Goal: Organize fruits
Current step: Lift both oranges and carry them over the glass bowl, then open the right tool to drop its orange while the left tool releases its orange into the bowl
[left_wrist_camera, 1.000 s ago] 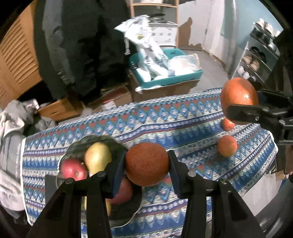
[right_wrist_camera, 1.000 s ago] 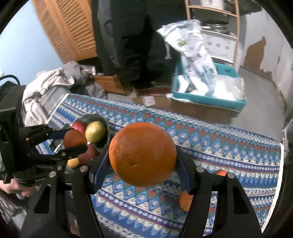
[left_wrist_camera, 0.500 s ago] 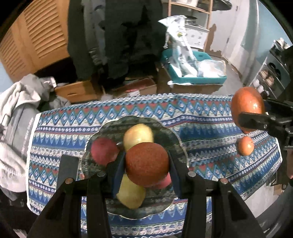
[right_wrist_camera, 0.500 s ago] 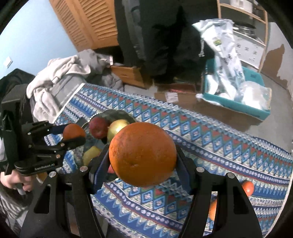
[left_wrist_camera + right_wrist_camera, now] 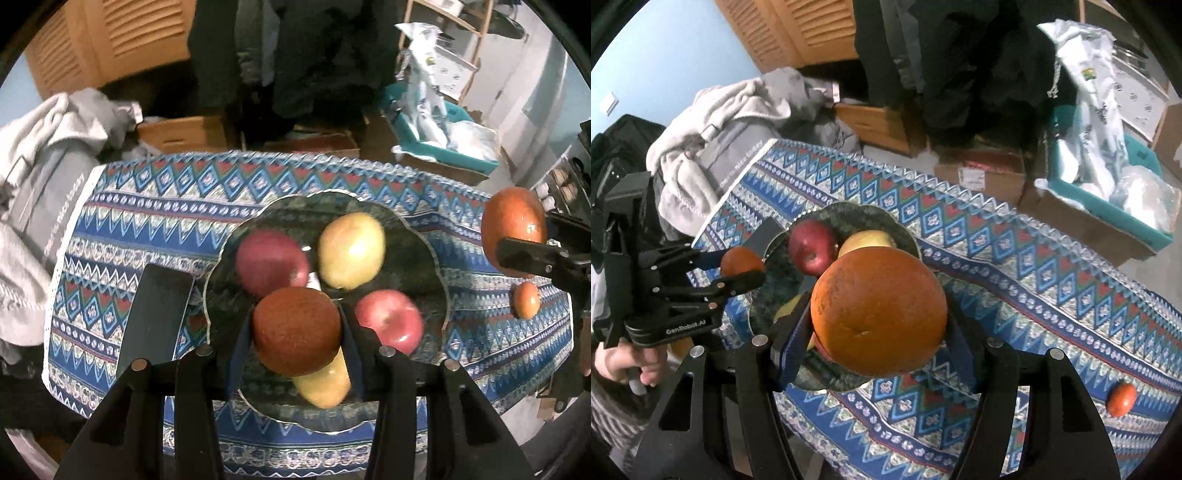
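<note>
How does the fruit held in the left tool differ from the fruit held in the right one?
The small orange in the left tool is darker, brownish and rough-skinned; the large orange in the right tool is brighter and smoother. In each tool's own view, the large orange bulges wider between the fingers than the small orange. The small orange hangs directly above the glass bowl; the large orange is beside it. Both are round, gripped from two sides.

We see a blue, red and white zigzag-patterned tablecloth (image 5: 155, 206), a dark green marbled plate (image 5: 417, 251) with red and yellow fruit, orange oranges (image 5: 879, 310), black grippers (image 5: 295, 354) and a teal bin (image 5: 1145, 218).
</note>
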`<state>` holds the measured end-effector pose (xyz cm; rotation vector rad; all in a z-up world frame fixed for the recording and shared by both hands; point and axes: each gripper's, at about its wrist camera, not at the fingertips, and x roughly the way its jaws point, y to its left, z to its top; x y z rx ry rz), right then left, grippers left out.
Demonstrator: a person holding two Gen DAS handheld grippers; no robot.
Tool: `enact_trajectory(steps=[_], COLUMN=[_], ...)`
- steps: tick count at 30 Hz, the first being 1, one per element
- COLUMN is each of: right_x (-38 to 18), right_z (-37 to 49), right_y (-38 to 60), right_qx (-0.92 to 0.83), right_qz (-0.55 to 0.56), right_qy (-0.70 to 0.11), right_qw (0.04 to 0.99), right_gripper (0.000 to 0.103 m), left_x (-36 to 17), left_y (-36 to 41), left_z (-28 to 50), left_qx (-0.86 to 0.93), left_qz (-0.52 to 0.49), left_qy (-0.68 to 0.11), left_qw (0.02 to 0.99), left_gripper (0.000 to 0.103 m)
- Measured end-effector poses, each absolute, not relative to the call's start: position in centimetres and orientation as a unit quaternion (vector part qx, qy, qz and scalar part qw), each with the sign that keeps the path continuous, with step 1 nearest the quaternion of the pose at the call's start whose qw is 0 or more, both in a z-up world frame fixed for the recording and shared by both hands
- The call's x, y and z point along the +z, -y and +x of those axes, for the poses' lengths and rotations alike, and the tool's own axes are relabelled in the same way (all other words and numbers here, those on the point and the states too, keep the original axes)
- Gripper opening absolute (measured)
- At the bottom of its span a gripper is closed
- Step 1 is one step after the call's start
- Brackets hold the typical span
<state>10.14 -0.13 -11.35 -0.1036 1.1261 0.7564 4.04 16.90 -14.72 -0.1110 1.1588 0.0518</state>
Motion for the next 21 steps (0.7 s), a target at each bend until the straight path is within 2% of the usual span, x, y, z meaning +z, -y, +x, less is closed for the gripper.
enact_trajectory(steps=[21], right_x=[-18.3], right_z=[11.5], right_y=[-4.4], right_qx=[0.335], right_qz=[-0.096], right_qy=[-0.575], right_qw=[0.74], right_gripper=[0.067], left_x=[-19.1], left_y=[-18.7], left_z=[4.8], left_qx=[0.033], left_qz=[-0.068], left_qy=[-0.586], left_qw=[0.807], left_gripper=[0.046])
